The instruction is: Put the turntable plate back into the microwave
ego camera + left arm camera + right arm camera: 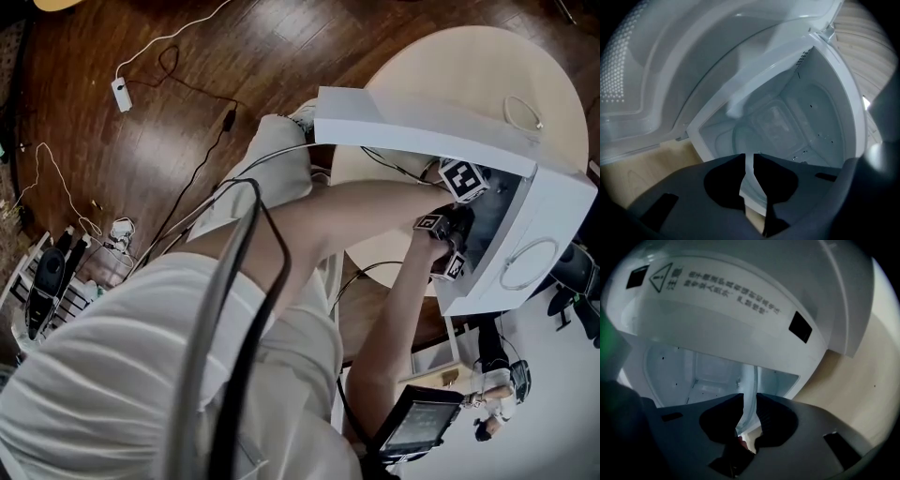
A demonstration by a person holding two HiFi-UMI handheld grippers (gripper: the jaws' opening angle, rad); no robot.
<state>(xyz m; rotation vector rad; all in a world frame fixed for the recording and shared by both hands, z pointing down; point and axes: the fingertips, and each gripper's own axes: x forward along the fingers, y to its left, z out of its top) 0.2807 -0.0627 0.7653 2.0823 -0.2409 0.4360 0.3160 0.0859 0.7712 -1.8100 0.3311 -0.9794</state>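
Grips plate (744, 140) with left gripper (749, 158) inside microwave (834, 108); straddles its rim loosely with right gripper (749, 399), jaws slightly apart.

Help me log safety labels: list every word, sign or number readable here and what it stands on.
Warning triangle with exclamation mark: on the microwave panel above its cavity.
"注意": beside the triangle.
Two lines of Chinese print beside it: too blurred to read.
Square markers on a gripper cube: patterns, no words.
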